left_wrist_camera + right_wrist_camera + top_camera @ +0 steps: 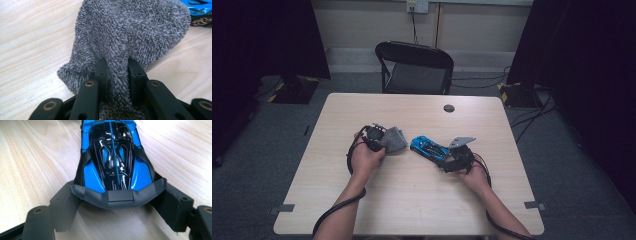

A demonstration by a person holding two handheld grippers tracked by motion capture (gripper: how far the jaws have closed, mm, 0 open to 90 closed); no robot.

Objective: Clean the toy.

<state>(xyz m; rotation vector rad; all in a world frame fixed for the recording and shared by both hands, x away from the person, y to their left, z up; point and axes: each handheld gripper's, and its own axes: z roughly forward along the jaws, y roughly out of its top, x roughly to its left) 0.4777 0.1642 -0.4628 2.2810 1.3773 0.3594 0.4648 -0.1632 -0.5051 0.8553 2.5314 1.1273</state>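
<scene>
- One grey terry-cloth rag (393, 139), looped pile, bunched; it lies on the table left of centre, its far edge near the nose of the toy car.
- One glossy blue-and-black toy racing car (429, 148), plastic body with a dark grey rear wing; it sits on the table just right of centre, lying at a slant with its tail toward the right hand.
- Two hand-held black two-jaw grippers, one per hand, each trailing a black cable toward the near edge.
- Left gripper (117, 72): jaws pressed together on a fold of the rag, pile squeezed between the pads; the rest of the cloth fans out ahead onto the wood.
- Right gripper (120, 205): jaws set wide on either side of the car's tail; the rear wing spans the gap and meets both jaws, so it pinches the car by its back end.
- One grey three-cornered plate (461, 142) rides on the right gripper.
- One pale wood-grain table (412, 200), square with rounded corners; one round dark cable grommet (449, 108) near its far edge.
- One black folding chair (414, 68) beyond the table, seat facing it.
- One wall socket (417, 6) with one cable hanging down.
- Two grey tape marks on the floor, one at each near corner.
- Writing: thin line graphics on the car's black canopy; no legible brand or text anywhere.
</scene>
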